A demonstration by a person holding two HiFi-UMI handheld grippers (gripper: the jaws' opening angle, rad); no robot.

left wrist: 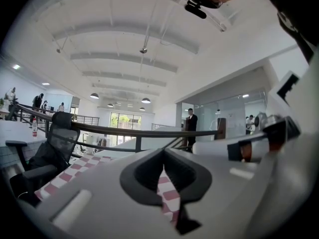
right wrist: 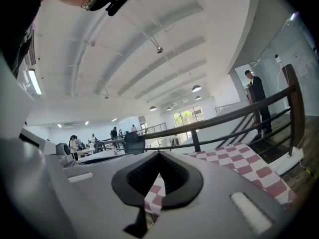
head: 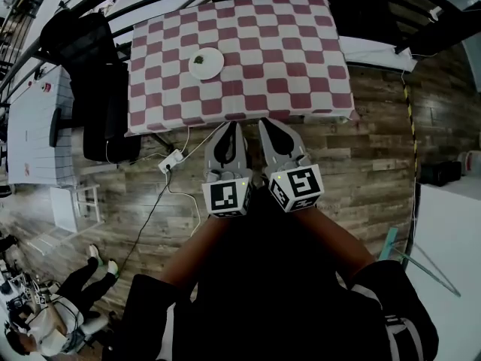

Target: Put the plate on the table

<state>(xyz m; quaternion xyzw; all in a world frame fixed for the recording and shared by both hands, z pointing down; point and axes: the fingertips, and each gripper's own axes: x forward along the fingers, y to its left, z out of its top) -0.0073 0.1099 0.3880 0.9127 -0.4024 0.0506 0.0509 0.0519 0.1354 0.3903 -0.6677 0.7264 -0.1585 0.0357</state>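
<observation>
My left gripper (head: 229, 128) and right gripper (head: 270, 126) are both closed tight on nothing, side by side just short of the table (head: 301, 59); the plate (head: 205, 62) sits on it, well apart from them; reaching in with closed jaws, I could shove it towards the edge.

A black chair (head: 105, 111) stands on wood-plank floor (head: 376, 171).

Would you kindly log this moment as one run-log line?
plate: on checkered table | left gripper: shut, empty | right gripper: shut, empty | both: by table's near edge
</observation>
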